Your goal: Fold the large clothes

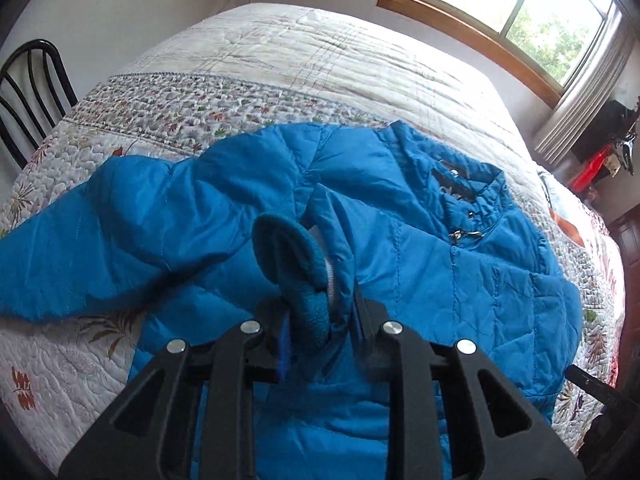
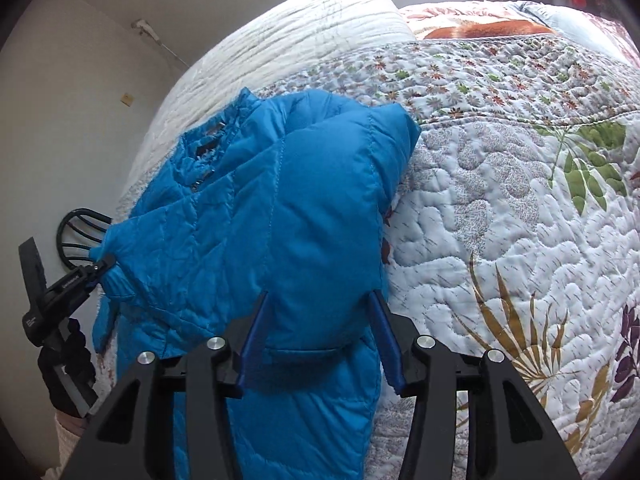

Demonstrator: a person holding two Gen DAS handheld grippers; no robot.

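A blue quilted jacket [image 1: 420, 248] lies on the bed, collar toward the far side. My left gripper [image 1: 316, 312] is shut on the knitted cuff [image 1: 292, 256] of a sleeve and holds it up over the jacket's chest. In the right wrist view the jacket [image 2: 248, 216] has one sleeve folded across its front. My right gripper [image 2: 320, 320] is open, its blue-padded fingers [image 2: 256, 328] either side of that folded sleeve near a pocket flap. The left gripper also shows in the right wrist view [image 2: 100, 264], pinching blue fabric at the jacket's left edge.
The bed carries a floral quilt [image 2: 520, 208] with a white cover [image 1: 304, 48] at the far end. A black metal chair [image 1: 28, 92] stands at the bed's left. A window [image 1: 516, 4] is on the far wall. Red and dark items [image 1: 600, 160] sit at the right.
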